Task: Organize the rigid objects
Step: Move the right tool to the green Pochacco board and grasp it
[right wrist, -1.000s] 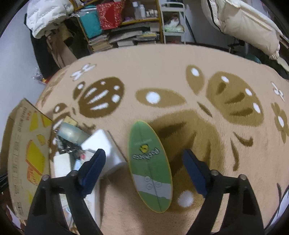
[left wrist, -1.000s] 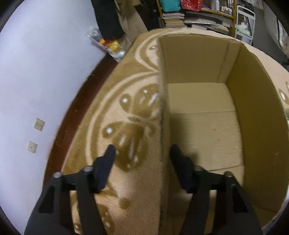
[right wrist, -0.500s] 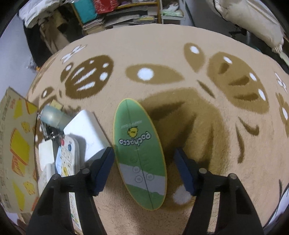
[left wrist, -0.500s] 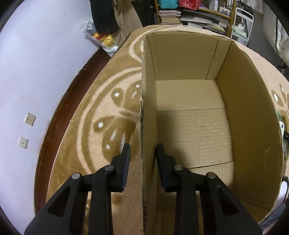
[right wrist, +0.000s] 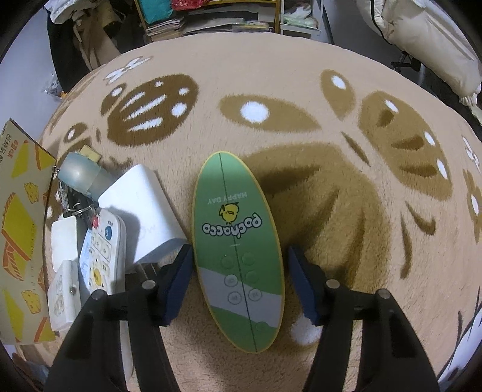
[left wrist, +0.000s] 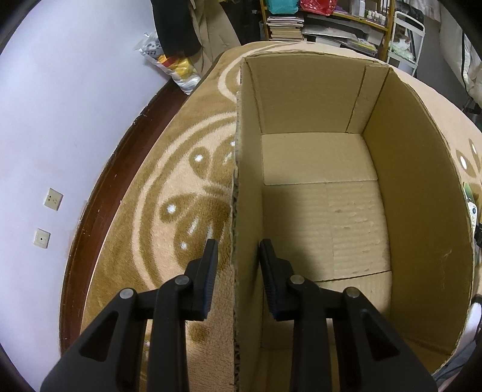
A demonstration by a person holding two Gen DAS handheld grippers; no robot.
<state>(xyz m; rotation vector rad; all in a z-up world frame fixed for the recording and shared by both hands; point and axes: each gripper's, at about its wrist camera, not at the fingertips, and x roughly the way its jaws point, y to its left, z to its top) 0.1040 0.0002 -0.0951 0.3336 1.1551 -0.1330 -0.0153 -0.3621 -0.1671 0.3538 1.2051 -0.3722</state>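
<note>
An empty cardboard box (left wrist: 415, 211) stands on the patterned carpet in the left wrist view. My left gripper (left wrist: 238, 256) is shut on the box's left wall, one finger outside and one inside. In the right wrist view a green oval board (right wrist: 232, 211) with a yellow bird and lettering lies flat on the carpet. My right gripper (right wrist: 241, 251) straddles its near half. Its jaws are closing; the left pad is at the board's edge and a narrow gap shows at the right pad.
Left of the board lie a white box (right wrist: 144, 205), a white remote (right wrist: 102, 250), a pale blue cylinder (right wrist: 79, 175), small white plugs (right wrist: 64, 241) and a yellow printed carton side (right wrist: 21, 217). Shelves with books (left wrist: 286, 27) stand beyond the carpet.
My left gripper's fingers closed from wide apart onto the box wall. My right gripper sank toward the green board and its fingers drew in around it.
</note>
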